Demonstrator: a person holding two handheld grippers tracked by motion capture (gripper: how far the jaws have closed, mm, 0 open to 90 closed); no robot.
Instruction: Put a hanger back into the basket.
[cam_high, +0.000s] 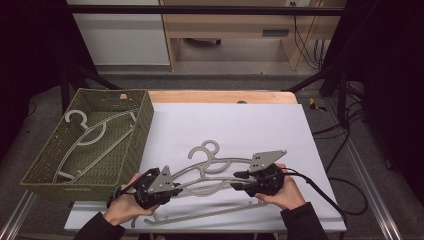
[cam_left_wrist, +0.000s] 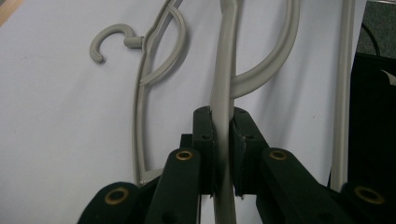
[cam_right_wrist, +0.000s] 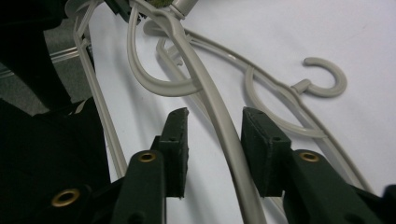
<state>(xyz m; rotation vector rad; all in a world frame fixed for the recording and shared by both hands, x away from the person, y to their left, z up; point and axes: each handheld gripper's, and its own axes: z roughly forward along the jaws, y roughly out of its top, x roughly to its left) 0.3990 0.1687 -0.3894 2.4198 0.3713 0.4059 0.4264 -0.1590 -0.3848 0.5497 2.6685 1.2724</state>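
Note:
Two grey plastic hangers (cam_high: 210, 172) lie overlapped near the front of the white mat (cam_high: 240, 125). My left gripper (cam_high: 176, 189) is shut on one arm of the upper hanger (cam_left_wrist: 225, 70); the pads (cam_left_wrist: 209, 135) press the bar from both sides. My right gripper (cam_high: 238, 181) straddles the other arm of that hanger (cam_right_wrist: 201, 79), open, with a gap on each side of the bar. The second hanger (cam_left_wrist: 140, 116) rests flat on the mat, its hook (cam_right_wrist: 327, 79) free.
A green woven basket (cam_high: 142, 125) stands at the left edge of the table with a few grey hangers (cam_high: 85, 132) inside. The wooden table edge (cam_high: 220, 96) shows behind the mat. Cables run off to the right from the right gripper.

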